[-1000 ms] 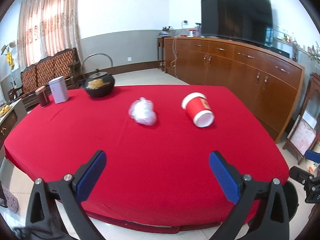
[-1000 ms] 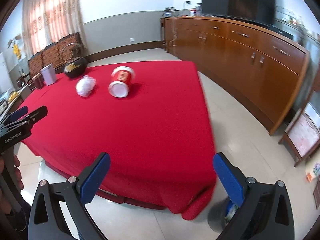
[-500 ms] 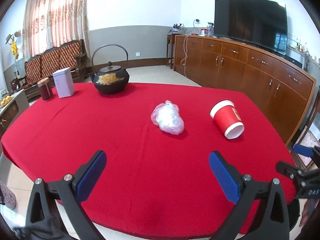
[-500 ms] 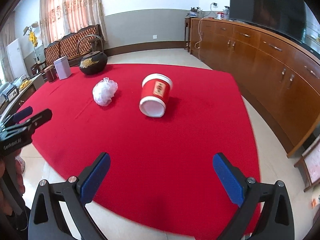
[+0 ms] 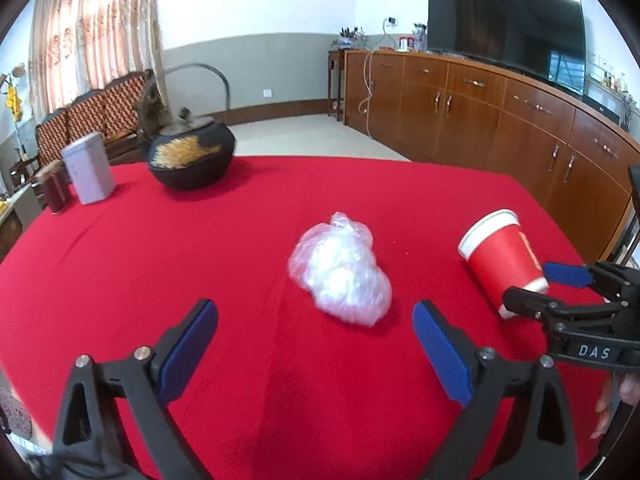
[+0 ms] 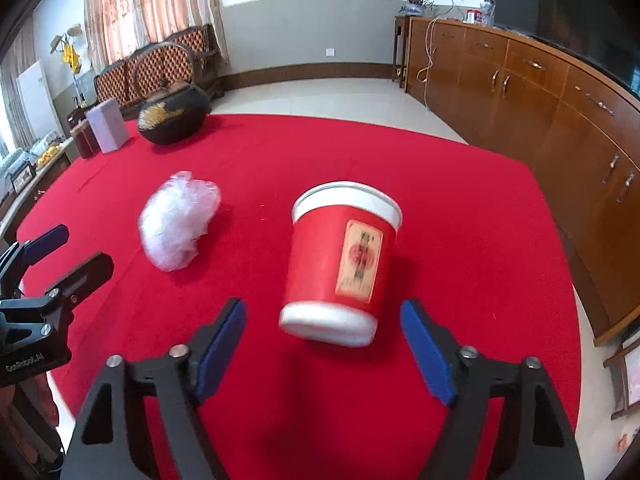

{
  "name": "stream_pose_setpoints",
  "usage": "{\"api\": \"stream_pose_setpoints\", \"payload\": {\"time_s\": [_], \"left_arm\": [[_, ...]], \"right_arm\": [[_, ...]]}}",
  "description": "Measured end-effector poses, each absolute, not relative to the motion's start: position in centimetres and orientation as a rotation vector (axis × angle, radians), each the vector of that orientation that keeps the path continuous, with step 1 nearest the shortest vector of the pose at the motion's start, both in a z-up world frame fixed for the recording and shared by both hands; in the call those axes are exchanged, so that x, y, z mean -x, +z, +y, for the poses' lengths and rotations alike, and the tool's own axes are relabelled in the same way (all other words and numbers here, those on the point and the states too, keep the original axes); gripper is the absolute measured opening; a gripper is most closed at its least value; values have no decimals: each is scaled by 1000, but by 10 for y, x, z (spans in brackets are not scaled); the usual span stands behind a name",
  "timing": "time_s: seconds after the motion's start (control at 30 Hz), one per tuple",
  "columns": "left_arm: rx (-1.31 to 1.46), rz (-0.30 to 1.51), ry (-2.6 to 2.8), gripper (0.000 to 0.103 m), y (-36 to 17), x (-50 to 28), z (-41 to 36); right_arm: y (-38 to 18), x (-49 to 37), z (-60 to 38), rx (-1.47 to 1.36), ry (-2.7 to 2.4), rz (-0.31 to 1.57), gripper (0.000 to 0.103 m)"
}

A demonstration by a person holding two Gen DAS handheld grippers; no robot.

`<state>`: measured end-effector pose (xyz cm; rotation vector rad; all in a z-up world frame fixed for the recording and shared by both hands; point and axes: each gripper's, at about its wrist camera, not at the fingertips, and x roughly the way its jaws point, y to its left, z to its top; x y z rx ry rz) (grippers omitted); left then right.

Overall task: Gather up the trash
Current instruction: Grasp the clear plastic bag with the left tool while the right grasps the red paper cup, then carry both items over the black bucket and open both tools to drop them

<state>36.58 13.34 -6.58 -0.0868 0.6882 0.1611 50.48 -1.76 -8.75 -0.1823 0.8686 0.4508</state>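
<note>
The right tool [image 6: 320,344] gapes wide just short of the toppled red paper cup [image 6: 340,260], centre frame on the red tabletop [image 6: 460,200]. The left tool [image 5: 316,344], equally wide, faces the crumpled plastic bag [image 5: 340,272]. Reaching step, I judge; next, advance until each straddles its piece, then squeeze.

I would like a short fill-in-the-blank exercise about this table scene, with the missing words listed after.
1. The red paper cup lies on its ____.
2. The right claw is ____, its fingers either side of the cup's base.
3. The crumpled plastic bag lies ahead of the ____ claw.
4. The tablecloth is ____.

Missing words: side; open; left; red
</note>
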Motion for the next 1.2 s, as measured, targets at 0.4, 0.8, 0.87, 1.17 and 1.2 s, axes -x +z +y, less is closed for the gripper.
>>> {"api": "stream_pose_setpoints", "payload": {"time_s": [0.4, 0.8, 0.87, 1.17, 1.2], "left_arm": [[97, 806, 146, 78, -89, -418, 119], [114, 746, 91, 48, -73, -380, 100], [107, 733, 77, 48, -67, -366, 87], [70, 670, 28, 48, -43, -323, 45], [73, 667, 17, 48, -41, -315, 39]], "right_arm": [[-93, -548, -23, 116, 468, 895, 62], [-78, -523, -40, 107, 461, 831, 59], [-73, -510, -51, 112, 453, 821, 58], [-45, -441, -102, 134, 389, 752, 58], [-42, -432, -108, 140, 380, 742, 58]]}}
